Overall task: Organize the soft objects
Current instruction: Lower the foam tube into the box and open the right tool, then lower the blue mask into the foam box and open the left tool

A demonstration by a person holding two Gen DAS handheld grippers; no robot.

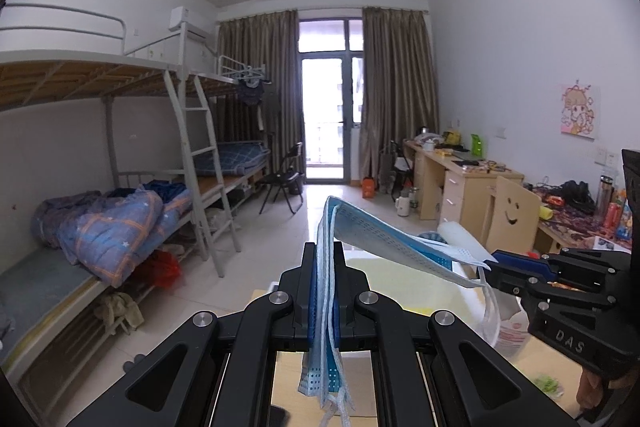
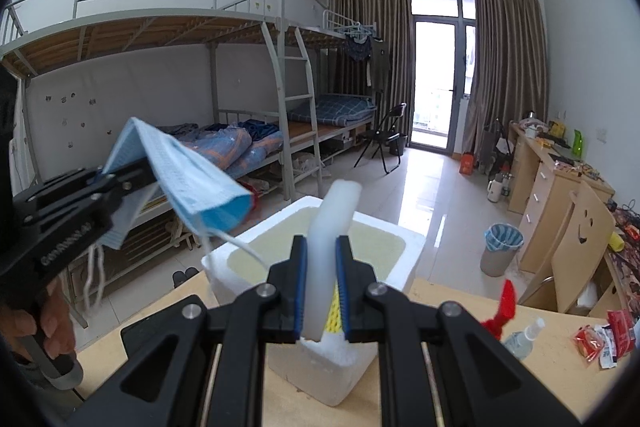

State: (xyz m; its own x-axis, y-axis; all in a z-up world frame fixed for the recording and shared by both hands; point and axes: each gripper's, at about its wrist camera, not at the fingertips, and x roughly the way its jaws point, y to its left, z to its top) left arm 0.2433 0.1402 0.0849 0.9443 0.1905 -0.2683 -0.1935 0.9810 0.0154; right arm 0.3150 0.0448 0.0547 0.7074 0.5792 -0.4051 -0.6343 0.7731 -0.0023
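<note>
My left gripper [image 1: 325, 261] is shut on a stack of blue face masks [image 1: 384, 241]; the masks fold over its tips and droop to the right, ear loops hanging. In the right wrist view the same masks [image 2: 188, 179] hang from the left gripper [image 2: 142, 169] at the left, above and left of the box. My right gripper [image 2: 322, 247] is shut on a white foam strip [image 2: 334, 223] with a bit of yellow-and-white mesh beside it, held over the open white foam box [image 2: 408, 247]. In the left wrist view the right gripper [image 1: 496, 269] sits close to the drooping mask edge.
The foam box stands on a wooden table [image 2: 520, 379] with a small spray bottle [image 2: 524, 337], red snack packets [image 2: 600, 339] and a red ribbon [image 2: 502, 311]. Bunk beds [image 1: 120, 167] line the left wall; desks [image 1: 460, 179] and a smiley chair [image 2: 580, 239] the right.
</note>
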